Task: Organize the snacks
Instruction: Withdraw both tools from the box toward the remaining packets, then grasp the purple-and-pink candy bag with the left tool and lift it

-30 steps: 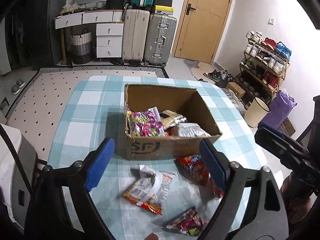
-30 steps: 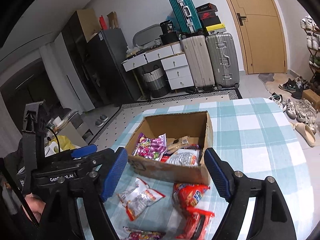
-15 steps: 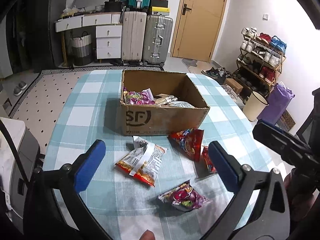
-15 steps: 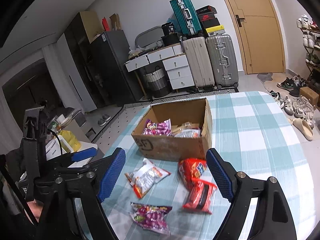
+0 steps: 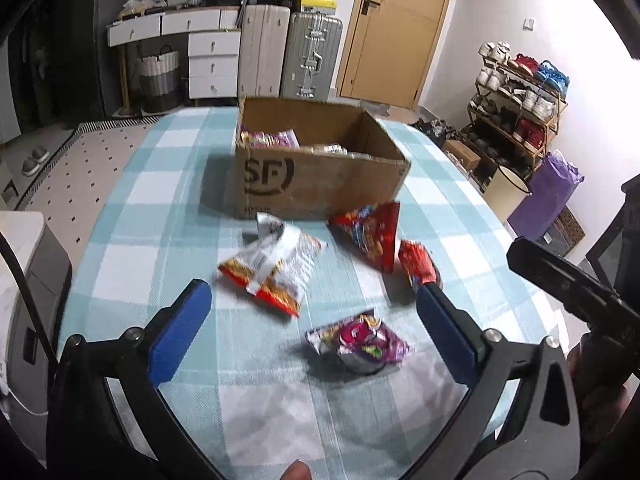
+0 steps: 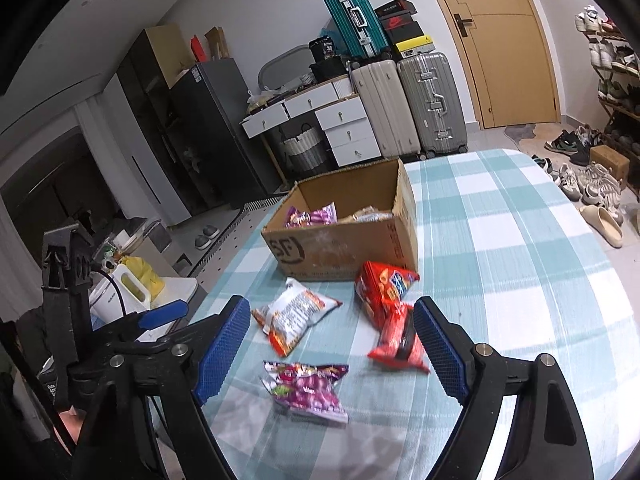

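from the left wrist, the left gripper (image 5: 316,332) hangs above the checked tablecloth (image 5: 140,248), its blue pads spread wide with nothing between them. a purple snack packet (image 5: 360,344) lies nearest, between the pads in view. beyond it sit a white-and-orange packet (image 5: 276,268), a red packet (image 5: 372,232) and a smaller red packet (image 5: 418,266) just beside that one. the cardboard box (image 5: 316,184) stands behind them, marked sf, with packets inside. the other gripper's dark body (image 5: 572,284) juts in from the right edge. suitcases (image 5: 292,56), a white dresser (image 5: 208,60), a door (image 5: 396,28) and a shoe rack (image 5: 520,112) line the room.

from the right wrist, the right gripper (image 6: 332,348) is likewise spread wide and empty. the purple snack packet (image 6: 308,390) lies between its pads, the white-and-orange packet (image 6: 294,316) past it, the red packet (image 6: 382,286) touching the box's corner, the smaller red packet (image 6: 400,340) close by the right pad. the cardboard box (image 6: 348,236) holds a purple packet. the left gripper's frame (image 6: 72,280) stands at the left, partly blocking a white jug (image 6: 116,292).
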Tool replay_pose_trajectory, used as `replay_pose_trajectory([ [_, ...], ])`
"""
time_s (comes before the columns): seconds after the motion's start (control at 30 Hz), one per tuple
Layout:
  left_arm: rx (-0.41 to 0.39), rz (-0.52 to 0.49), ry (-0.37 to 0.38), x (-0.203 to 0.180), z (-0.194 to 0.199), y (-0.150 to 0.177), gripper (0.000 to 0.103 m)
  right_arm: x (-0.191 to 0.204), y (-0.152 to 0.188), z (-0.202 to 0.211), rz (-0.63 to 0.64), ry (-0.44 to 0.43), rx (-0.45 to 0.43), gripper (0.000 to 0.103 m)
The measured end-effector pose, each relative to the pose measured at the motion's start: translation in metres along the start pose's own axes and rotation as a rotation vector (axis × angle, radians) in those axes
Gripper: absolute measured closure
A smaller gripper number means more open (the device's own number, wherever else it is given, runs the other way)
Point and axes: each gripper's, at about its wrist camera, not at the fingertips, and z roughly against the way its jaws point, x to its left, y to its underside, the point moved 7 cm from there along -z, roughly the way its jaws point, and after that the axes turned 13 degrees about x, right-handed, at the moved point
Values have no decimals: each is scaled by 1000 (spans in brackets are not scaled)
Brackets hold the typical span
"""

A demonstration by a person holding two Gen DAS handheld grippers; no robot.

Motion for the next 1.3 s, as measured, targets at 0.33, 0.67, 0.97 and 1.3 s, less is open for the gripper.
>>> replay_pose_trajectory([
  [0.33,100,12,71,-10,-46,27,1,-17,30,-11,-51,6,41,17],
  [0.67,168,8,66,-20,-91,39,1,-36,41,-17,-90,22,63,15],
  [0.97,162,23,92,-20,-103,38,12,-47,47,-14,-114,29,63,15],
  [1.3,162,-24,166,-23,-107,44,60,-51,54,-17,-128,28,75,15],
])
